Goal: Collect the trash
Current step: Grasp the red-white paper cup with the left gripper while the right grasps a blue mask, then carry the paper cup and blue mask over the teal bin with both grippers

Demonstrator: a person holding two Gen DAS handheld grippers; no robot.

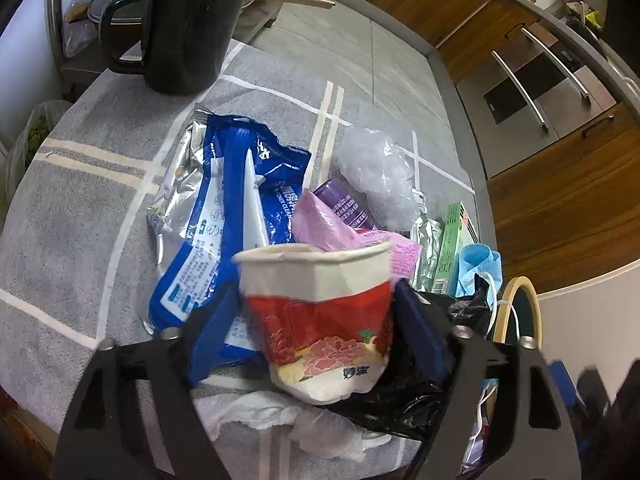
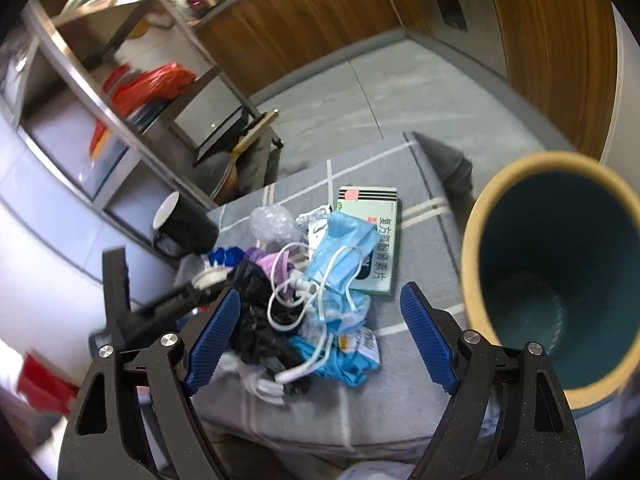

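Left tongs [image 1: 316, 320] grip a crumpled paper cup [image 1: 320, 320] over the trash heap mid-table [image 1: 80, 200]. Right tongs [image 2: 320, 332] gape empty above mask [image 2: 344, 248] and cable [image 2: 296, 296]. Bin [image 2: 560, 264] stands at the right edge; mug [image 1: 188, 24] at the far edge.

Grey tiled floor [image 1: 360, 40]; wooden cabinets [image 1: 560, 208]; steel shelving [image 2: 120, 92].

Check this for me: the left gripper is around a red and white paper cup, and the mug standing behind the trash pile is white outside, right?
Not quite. In the left wrist view the mug is black outside, white only inside. The left gripper is indeed around the red and white paper cup.
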